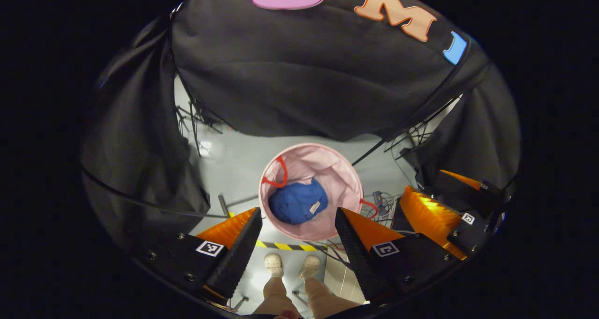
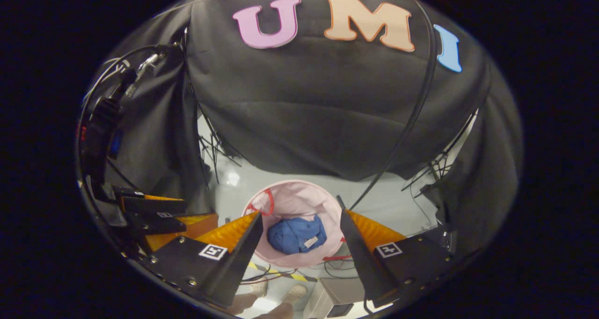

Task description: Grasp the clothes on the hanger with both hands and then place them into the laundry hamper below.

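A crumpled blue garment [image 1: 298, 202] lies inside the round pink laundry hamper [image 1: 338, 171] on the grey floor, seen from above. In the left gripper view my left gripper [image 1: 298, 213] hangs open above the hamper with nothing between its fingers, and the right gripper [image 1: 447, 216] shows at the right edge. In the right gripper view the blue garment [image 2: 295, 235] rests in the hamper [image 2: 299, 199], directly under my open right gripper [image 2: 301, 214]. The left gripper [image 2: 154, 211] shows at the left edge there.
The hamper has red handles [image 1: 276, 174]. A yellow-black striped tape line [image 1: 285, 246] runs on the floor in front of it. A person's legs and pale shoes [image 1: 291, 265] stand just behind the tape. Cables and stand legs [image 1: 196, 118] lie along the cloth wall.
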